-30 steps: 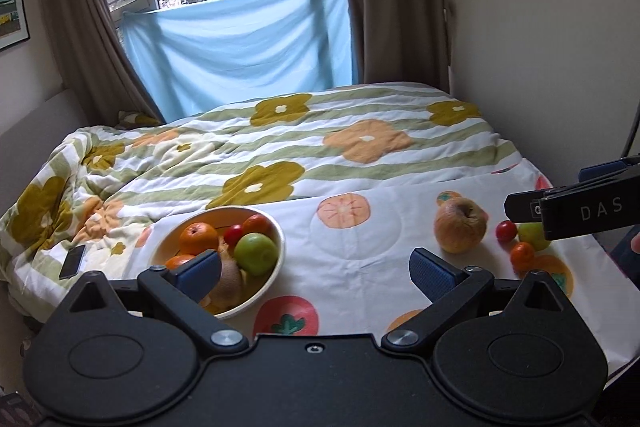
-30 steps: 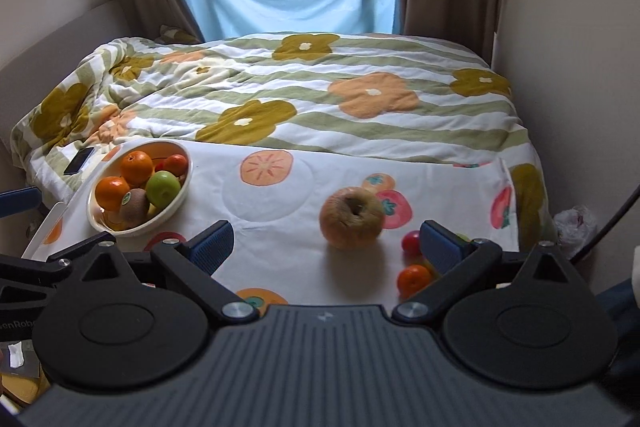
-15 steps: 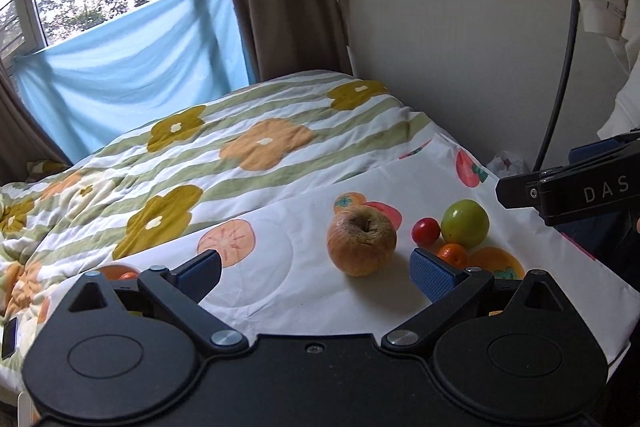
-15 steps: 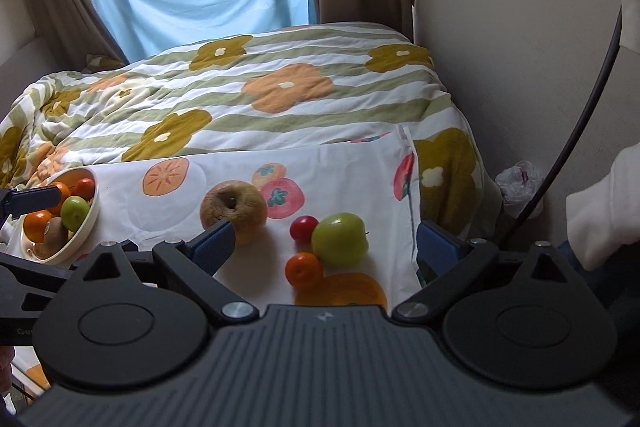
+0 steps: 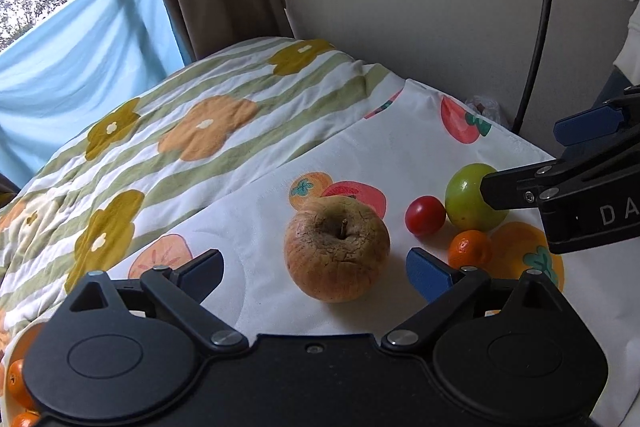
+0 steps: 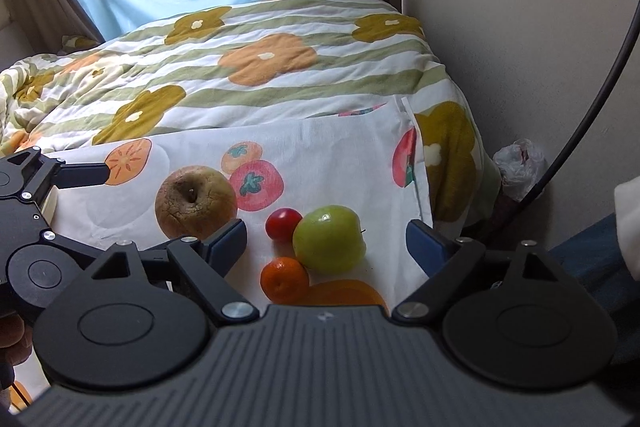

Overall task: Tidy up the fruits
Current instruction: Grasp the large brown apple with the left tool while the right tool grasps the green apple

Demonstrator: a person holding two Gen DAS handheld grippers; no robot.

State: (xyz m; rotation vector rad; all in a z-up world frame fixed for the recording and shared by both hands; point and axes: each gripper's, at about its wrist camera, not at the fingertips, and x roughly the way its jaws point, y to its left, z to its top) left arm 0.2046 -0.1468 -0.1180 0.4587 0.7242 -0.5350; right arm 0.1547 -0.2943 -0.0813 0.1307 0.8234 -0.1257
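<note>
A wrinkled brown apple rests on the fruit-print cloth. My left gripper stands open, its two blue pads on either side of that apple without touching it. To the right lie a small red tomato, a green apple and a small orange. My right gripper is open and frames the green apple. Seen from the left wrist, the right gripper hangs over the green apple.
The cloth lies on a bed with a flowered striped quilt. A wall and a black cable border the right side. A bowl edge with oranges shows at the lower left. A plastic bag sits on the floor.
Both grippers swung right and moved closer to the loose fruit. The brown apple now sits between the left pads and the green apple between the right pads; the bowl slid out of view.
</note>
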